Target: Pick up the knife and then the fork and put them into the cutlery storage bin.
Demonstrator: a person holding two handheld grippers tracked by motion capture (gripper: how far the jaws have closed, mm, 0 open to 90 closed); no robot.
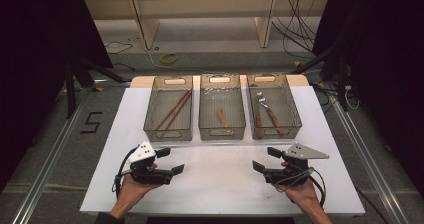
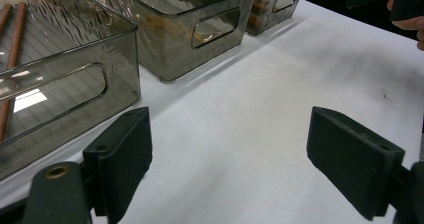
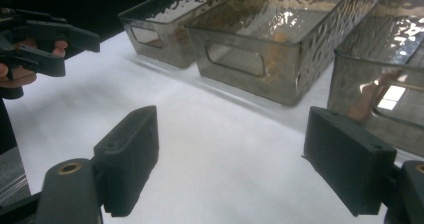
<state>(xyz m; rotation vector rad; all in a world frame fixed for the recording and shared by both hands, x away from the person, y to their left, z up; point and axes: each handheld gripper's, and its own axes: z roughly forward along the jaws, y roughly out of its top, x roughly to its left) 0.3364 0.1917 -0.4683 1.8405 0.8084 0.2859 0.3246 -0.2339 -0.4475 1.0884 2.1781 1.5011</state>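
Three smoky see-through bins stand in a row on the white table. The left bin holds two brown chopsticks. A short wooden-handled piece lies in the middle bin. In the right bin there is a fork with a wooden handle. My left gripper hovers in front of the left bin, open, nothing between its jaws. My right gripper sits in front of the right bin, also open, with nothing in it. The two point toward each other.
Bare white tabletop lies between the grippers and in front of the bins. Behind the table are wooden shelf legs and loose cables on the floor. Dark stands flank the table. Metal rails run along both sides.
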